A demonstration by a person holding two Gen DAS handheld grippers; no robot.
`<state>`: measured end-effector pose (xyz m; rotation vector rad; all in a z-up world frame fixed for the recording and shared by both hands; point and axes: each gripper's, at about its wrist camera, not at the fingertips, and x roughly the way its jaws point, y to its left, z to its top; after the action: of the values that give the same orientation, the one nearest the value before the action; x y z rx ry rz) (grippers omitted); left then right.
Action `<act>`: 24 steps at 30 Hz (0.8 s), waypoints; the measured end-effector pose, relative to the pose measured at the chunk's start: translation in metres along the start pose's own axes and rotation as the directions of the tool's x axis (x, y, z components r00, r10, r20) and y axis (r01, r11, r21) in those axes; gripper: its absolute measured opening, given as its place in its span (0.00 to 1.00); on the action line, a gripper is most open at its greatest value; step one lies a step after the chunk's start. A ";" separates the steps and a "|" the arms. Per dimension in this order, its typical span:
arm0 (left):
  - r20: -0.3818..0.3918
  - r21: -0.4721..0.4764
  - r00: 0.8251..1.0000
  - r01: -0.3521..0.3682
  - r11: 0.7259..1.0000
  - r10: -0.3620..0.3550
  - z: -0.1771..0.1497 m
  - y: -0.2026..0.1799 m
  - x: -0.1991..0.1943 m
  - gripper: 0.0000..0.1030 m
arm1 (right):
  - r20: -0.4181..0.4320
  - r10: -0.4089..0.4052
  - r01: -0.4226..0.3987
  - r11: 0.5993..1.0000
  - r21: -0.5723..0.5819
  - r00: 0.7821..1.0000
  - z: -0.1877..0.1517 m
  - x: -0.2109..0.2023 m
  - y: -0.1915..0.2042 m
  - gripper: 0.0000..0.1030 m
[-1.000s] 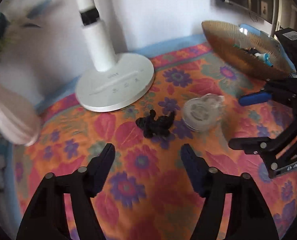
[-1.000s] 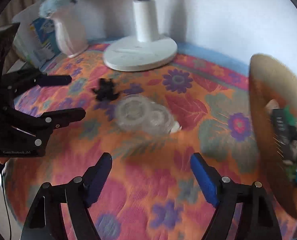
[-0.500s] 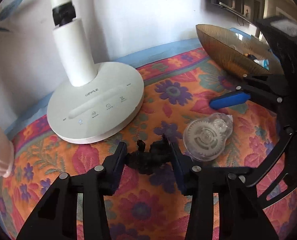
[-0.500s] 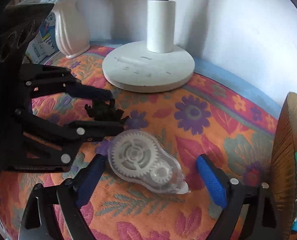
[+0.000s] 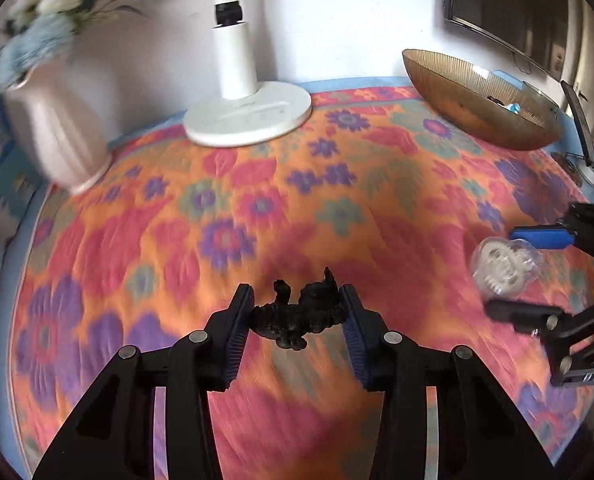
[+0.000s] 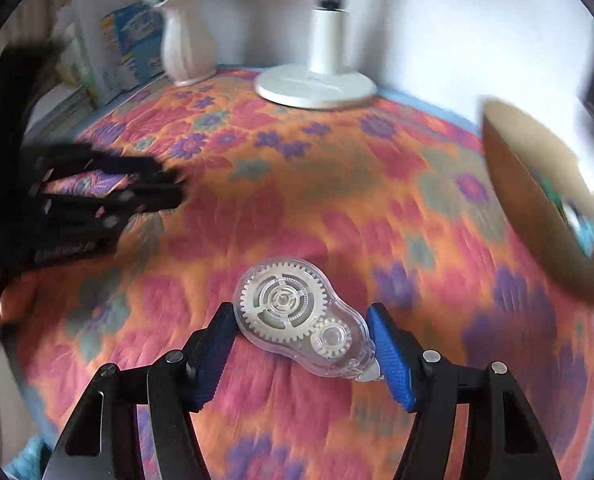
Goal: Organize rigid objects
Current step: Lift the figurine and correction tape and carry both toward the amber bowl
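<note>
Blurred floral cloth, left tool clamping black figurine, right tool gripping tape dispenser.

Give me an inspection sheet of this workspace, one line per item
Surface: floral tablecloth, wrinkled.
Job's things: black figurine; clear correction tape dispenser; amber bowl already holding small items.
Clutter: white lamp base; pink vase with flowers.
Grippers: left gripper shut on the figurine; right gripper shut on the dispenser.
Cables: nothing seen.
Surroundings: white wall; papers behind the vase.
</note>
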<state>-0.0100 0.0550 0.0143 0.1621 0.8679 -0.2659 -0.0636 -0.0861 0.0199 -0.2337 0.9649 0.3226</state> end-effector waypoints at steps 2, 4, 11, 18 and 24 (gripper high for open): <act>0.009 -0.023 1.000 -0.027 0.999 0.027 -0.009 -0.008 -0.007 0.39 | -0.011 -0.021 0.022 0.993 0.119 1.000 -0.011 -0.006 -0.006 0.65; 0.027 -0.016 0.996 -0.081 0.997 0.081 -0.017 -0.019 -0.009 0.39 | 0.001 -0.031 0.030 0.977 0.211 1.000 -0.023 -0.011 -0.007 0.68; 0.053 0.006 0.995 -0.081 0.997 0.081 -0.022 -0.022 -0.011 0.40 | 0.015 -0.009 0.006 0.986 0.164 1.000 -0.047 -0.026 0.021 0.81; 0.059 -0.011 0.996 -0.068 0.998 0.068 -0.022 -0.022 -0.012 0.40 | 0.040 -0.027 0.015 0.963 0.270 0.999 -0.038 -0.024 0.000 0.72; 0.057 0.018 0.994 -0.096 0.995 0.095 -0.023 -0.028 -0.012 0.40 | 0.053 -0.084 0.075 0.985 0.158 0.995 -0.034 -0.021 0.017 0.44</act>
<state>-0.0419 0.0363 0.0077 0.2142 0.7993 -0.1891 -0.1070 -0.0853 0.0183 -0.1193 0.9146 0.1786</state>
